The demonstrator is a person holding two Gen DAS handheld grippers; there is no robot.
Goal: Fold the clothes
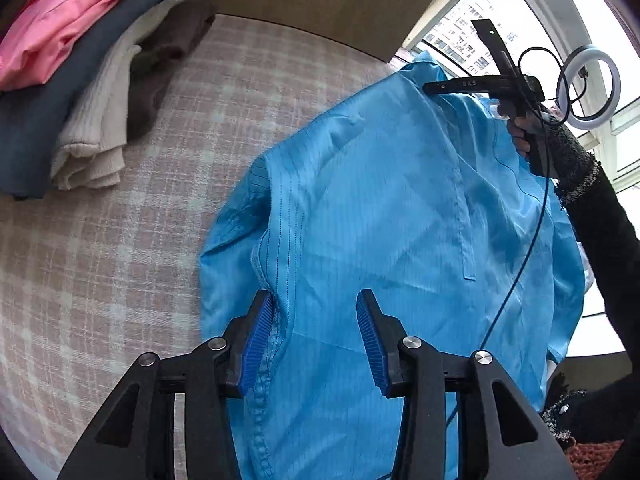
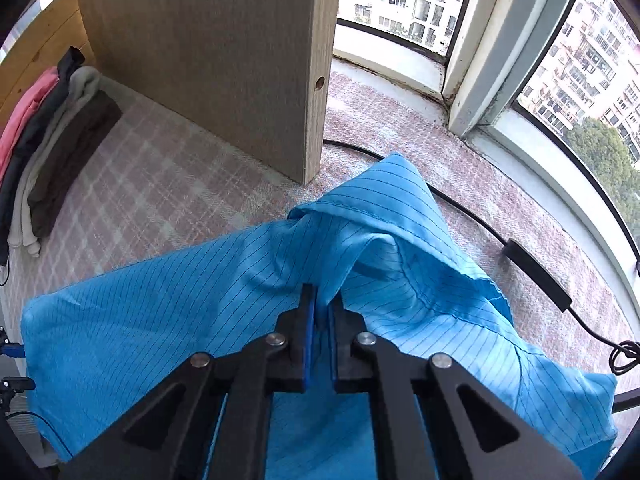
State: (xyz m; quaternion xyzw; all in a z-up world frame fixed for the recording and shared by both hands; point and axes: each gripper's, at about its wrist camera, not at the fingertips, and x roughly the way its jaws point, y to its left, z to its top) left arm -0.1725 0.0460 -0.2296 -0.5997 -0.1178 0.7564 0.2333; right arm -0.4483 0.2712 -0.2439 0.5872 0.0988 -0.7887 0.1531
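Right gripper pinches the blue garment's far corner; my left gripper hangs open over its near seam.

Left wrist view: my left gripper (image 1: 316, 336) has its jaws apart, nothing pressed between them, above the blue garment (image 1: 400, 208), which runs from near me to the far right, where the right gripper (image 1: 430, 89) holds it up over the plaid cover (image 1: 100, 264). Right wrist view: the right gripper (image 2: 320, 316) is clamped on a fold of the blue garment (image 2: 180, 300), which spreads leftward; I judge the left nearer the free seam.

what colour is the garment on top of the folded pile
Pink; it tops the folded pile, clearest in the left wrist view.
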